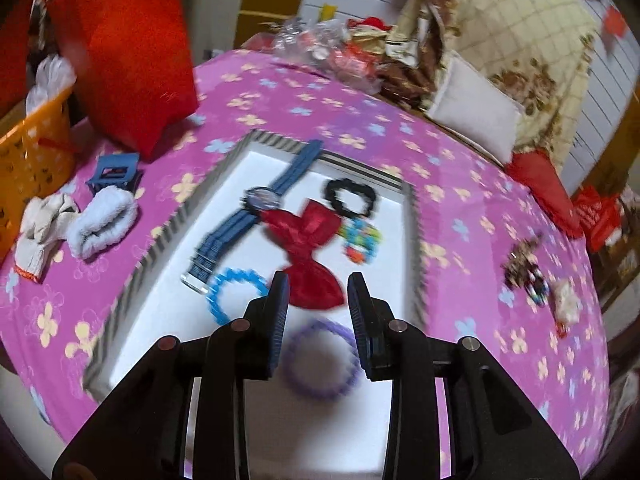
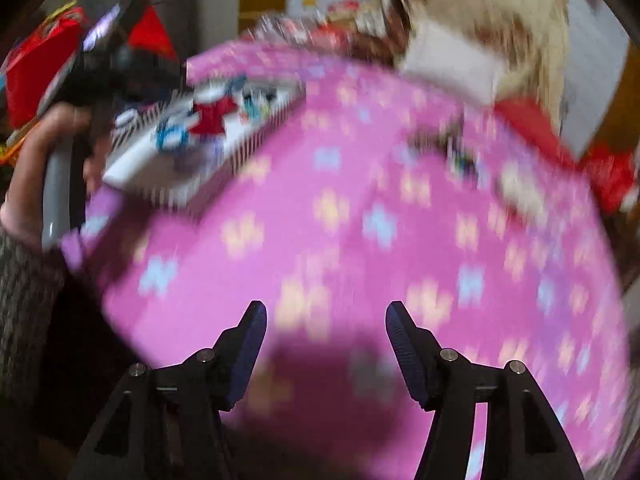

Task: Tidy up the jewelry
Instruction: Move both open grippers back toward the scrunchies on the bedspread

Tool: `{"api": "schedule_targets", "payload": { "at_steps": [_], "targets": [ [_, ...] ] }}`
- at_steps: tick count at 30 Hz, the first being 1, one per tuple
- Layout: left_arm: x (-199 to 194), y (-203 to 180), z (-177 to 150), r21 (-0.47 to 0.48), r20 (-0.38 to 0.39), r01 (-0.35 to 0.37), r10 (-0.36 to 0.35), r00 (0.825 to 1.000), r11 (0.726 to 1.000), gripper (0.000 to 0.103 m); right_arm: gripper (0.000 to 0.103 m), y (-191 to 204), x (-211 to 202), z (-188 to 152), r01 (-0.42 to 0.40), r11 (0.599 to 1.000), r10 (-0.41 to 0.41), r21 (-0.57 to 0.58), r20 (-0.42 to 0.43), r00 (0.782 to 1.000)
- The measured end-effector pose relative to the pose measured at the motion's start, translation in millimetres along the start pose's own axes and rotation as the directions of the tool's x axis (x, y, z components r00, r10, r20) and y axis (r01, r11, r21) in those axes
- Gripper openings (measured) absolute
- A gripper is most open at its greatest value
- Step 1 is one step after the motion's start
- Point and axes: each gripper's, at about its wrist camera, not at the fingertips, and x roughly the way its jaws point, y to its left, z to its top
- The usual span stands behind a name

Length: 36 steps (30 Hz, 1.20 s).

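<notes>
Nearest my left gripper (image 1: 318, 300), whose fingers stand apart and hold nothing, lies a purple ring bracelet (image 1: 320, 360) on the white floor of the striped-edged tray (image 1: 160, 236), just below the fingertips. Beyond it in the tray: one red bow (image 1: 310, 252), one light-blue ring bracelet (image 1: 232, 292), one blue-strapped watch (image 1: 256, 204) with its upper strap end resting over the far rim, one black scrunchie (image 1: 350, 196) and one many-coloured bracelet (image 1: 360, 238). That gives six pieces in the tray, of which three are bracelets.

My right gripper (image 2: 326, 320) is likewise spread and empty, hanging over bare pink flowered cloth (image 2: 320, 220); its view is heavily blurred, so little detail can be read from it.

Outside the tray, well to the right on the cloth, lies a dark tangle of trinkets (image 1: 524, 272) with a pale piece (image 1: 566, 304) beside it; how many pieces are in the tangle I cannot tell. To the left of the tray sit one small blue box (image 1: 114, 172), one white fluffy band (image 1: 102, 220) and one pair of white work gloves (image 1: 44, 224), the count of gloves being uncertain.

I judge the sorting well advanced: most pieces are already in the tray, and the cluster on the right, nearer my right gripper, is what remains
</notes>
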Motion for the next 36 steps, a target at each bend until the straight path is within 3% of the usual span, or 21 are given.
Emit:
{"api": "schedule_targets", "payload": {
  "at_steps": [3, 8, 10, 15, 18, 22, 36],
  "targets": [
    [-21.3, -28.1, -8.8, 0.049, -0.009, 0.013, -0.013, 1.000, 0.999, 0.029, 0.060, -6.9, 6.9, -17.8, -0.128, 0.990, 0.133, 0.066, -0.066, 0.989],
    [-66.3, -79.0, -16.1, 0.142, 0.027, 0.003, -0.007, 1.000, 0.990, 0.030, 0.060, -5.5, -5.5, -14.5, -0.193, 0.980, 0.194, 0.053, -0.023, 0.981],
    [-80.5, -97.4, -18.2, 0.156, 0.045, 0.011, -0.018, 0.999, 0.988, 0.039, 0.060, -8.6, -13.5, -1.9, -0.219, 0.974, 0.219, 0.058, 0.010, 0.976],
    [-87.3, -131.7, -21.7, 0.166, 0.080, 0.023, -0.037, 0.996, 0.986, 0.047, 0.060, -45.2, -22.5, -2.5, -0.198, 0.970, 0.191, 0.139, 0.058, 0.980],
    [-75.1, -157.5, -26.7, 0.211, 0.050, 0.006, -0.017, 0.999, 0.977, 0.047, 0.060, -81.7, -18.0, -18.0, -0.186, 0.947, 0.177, 0.261, 0.059, 0.982],
    [-60.3, -184.8, -40.3, 0.239, -0.011, 0.040, -0.038, 0.999, 0.970, 0.047, 0.060, -119.1, -13.5, -32.8, -0.172, 0.909, 0.160, 0.380, 0.064, 0.985],
    [-49.3, -210.6, -62.4, 0.348, -0.001, 0.002, -0.002, 1.000, 0.938, 0.047, 0.060, -133.3, -16.3, -35.9, -0.104, 0.933, 0.069, 0.344, 0.111, 0.991]
  ]
}}
